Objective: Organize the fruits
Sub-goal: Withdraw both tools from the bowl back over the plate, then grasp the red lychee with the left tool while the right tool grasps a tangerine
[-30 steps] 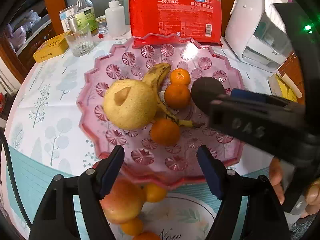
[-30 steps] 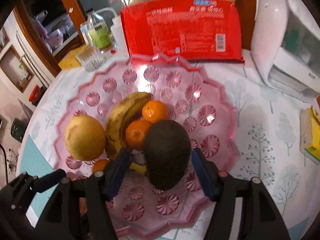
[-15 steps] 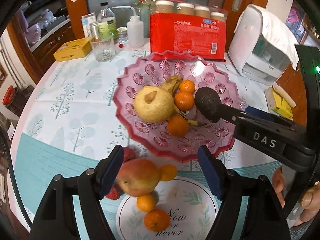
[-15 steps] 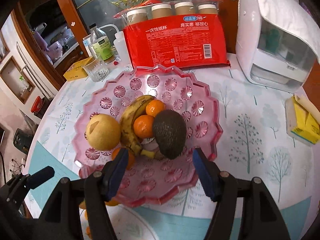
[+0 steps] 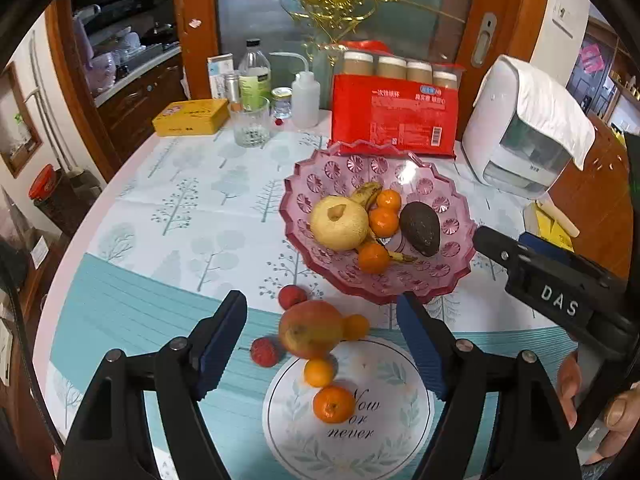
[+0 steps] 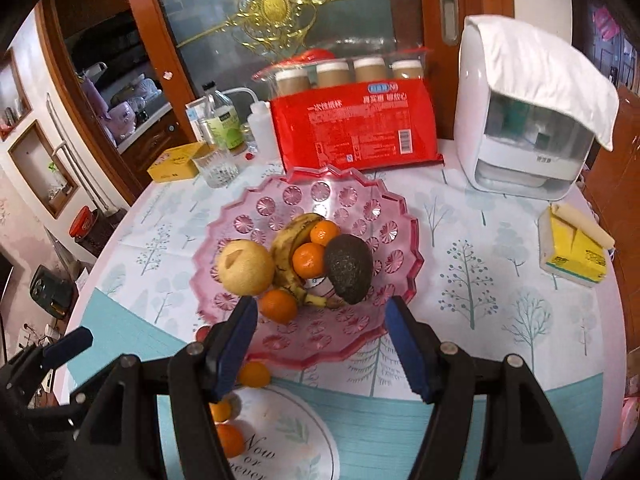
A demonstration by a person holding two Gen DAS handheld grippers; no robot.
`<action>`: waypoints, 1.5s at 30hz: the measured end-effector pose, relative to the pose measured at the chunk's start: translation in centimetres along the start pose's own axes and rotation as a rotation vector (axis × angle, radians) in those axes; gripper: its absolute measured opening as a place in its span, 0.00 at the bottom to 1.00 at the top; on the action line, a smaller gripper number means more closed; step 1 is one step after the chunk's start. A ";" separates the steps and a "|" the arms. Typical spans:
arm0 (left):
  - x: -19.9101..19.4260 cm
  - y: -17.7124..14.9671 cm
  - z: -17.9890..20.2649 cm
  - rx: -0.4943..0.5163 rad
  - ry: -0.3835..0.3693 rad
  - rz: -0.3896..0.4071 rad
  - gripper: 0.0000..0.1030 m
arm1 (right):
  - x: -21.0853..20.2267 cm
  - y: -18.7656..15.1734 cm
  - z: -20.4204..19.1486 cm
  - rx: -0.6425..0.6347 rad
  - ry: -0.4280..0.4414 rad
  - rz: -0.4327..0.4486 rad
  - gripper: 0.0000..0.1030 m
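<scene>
A pink glass plate [image 5: 400, 162] [image 6: 304, 200] holds a yellow pear [image 5: 338, 222], a banana [image 5: 366, 196], three tangerines [image 5: 383, 222] and a dark avocado [image 5: 420, 228] [image 6: 347, 268]. In front of it on the table lie an apple [image 5: 310, 328], two small red fruits [image 5: 265, 352] and three more tangerines [image 5: 333, 404]. My left gripper [image 5: 322, 314] hangs open and empty high above the apple. My right gripper [image 6: 320, 316] is open and empty over the plate's near rim, clear of the avocado.
Behind the plate stand a red pack of paper cups [image 5: 394, 116], a white appliance [image 5: 528, 136], a drinking glass [image 5: 250, 126], bottles and a yellow tin [image 5: 190, 118]. A yellow tissue pack [image 6: 572, 248] lies at the right. A round printed mat [image 5: 360, 432] lies under the near tangerines.
Both grippers have risen and drawn back from the plate. The avocado, between the right fingers a second ago, now lies free on the plate. The loose fruit on the table has come into view.
</scene>
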State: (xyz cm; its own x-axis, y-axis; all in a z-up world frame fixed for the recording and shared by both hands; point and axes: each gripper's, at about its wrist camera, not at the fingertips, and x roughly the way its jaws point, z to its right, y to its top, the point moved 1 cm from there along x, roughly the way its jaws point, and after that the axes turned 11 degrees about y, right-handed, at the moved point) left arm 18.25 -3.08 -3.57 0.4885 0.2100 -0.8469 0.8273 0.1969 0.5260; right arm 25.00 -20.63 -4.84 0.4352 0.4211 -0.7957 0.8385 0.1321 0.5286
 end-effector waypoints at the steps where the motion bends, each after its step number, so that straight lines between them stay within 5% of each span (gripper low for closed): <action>1: -0.5 -0.1 -0.3 -0.005 0.002 0.003 0.75 | -0.5 -0.2 -0.3 -0.005 -0.002 0.005 0.65; 13: -5.2 -1.4 -3.5 -0.010 0.008 0.054 0.77 | -5.2 -2.1 -3.0 -0.014 0.013 0.054 0.65; 24: -5.5 -0.8 -7.9 0.051 -0.051 0.071 0.78 | -7.3 -4.1 -6.8 0.019 -0.075 0.079 0.65; 35: -1.0 -1.1 -12.0 0.144 -0.099 0.030 0.78 | -5.5 -7.2 -9.9 0.075 -0.155 0.043 0.65; 45: 6.7 -4.2 -10.6 0.302 -0.197 -0.066 0.78 | 0.6 -12.6 -10.1 0.128 -0.124 -0.084 0.65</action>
State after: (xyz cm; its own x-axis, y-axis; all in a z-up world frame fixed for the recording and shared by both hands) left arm 15.07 7.62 -10.65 0.4514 0.0121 -0.8922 0.8889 -0.0936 0.4484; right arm 11.40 -13.00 -9.01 0.3924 0.2987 -0.8699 0.9049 0.0440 0.4233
